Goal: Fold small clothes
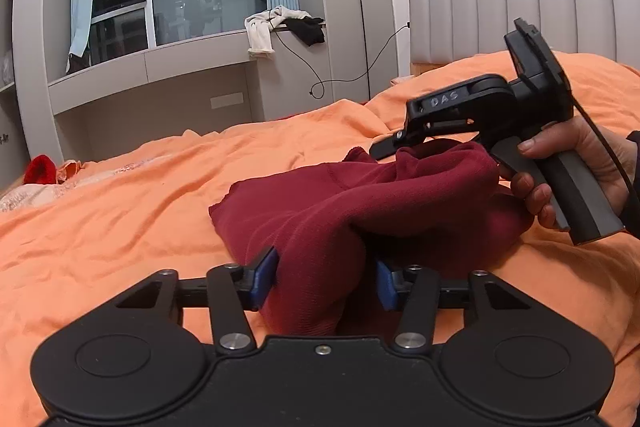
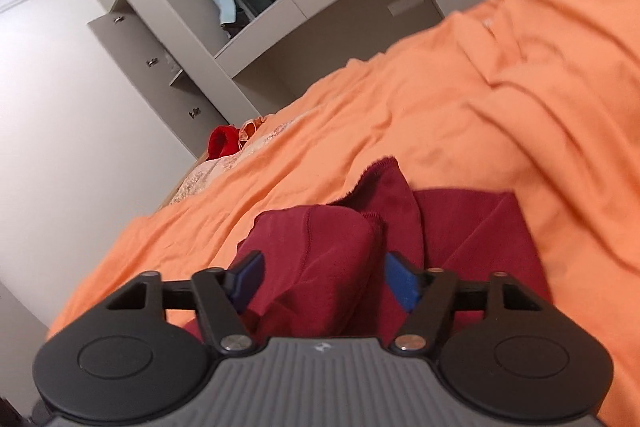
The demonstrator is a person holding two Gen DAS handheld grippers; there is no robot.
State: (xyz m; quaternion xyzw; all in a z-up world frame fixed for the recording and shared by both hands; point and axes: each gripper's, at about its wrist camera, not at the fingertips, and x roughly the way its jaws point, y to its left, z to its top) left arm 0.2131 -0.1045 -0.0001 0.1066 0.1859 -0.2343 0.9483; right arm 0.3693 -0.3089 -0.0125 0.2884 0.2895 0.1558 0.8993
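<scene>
A dark red garment (image 1: 360,203) lies bunched on the orange bedspread (image 1: 120,211). My left gripper (image 1: 326,279) has its blue pads (image 1: 264,277) on either side of a thick fold of the cloth and grips it. In the right wrist view the same garment (image 2: 320,259) is bunched between the blue pads (image 2: 402,281) of my right gripper (image 2: 324,281), which grips a fold of it too. The right gripper also shows in the left wrist view (image 1: 400,143), held in a hand above the cloth's far edge.
A padded headboard (image 1: 520,11) stands at the back right. A window ledge (image 1: 200,39) holds white and black clothes (image 1: 280,27), with a cable hanging down. A bright red item (image 1: 40,169) lies at the bed's far left edge. Grey cabinets (image 2: 160,59) stand beyond the bed.
</scene>
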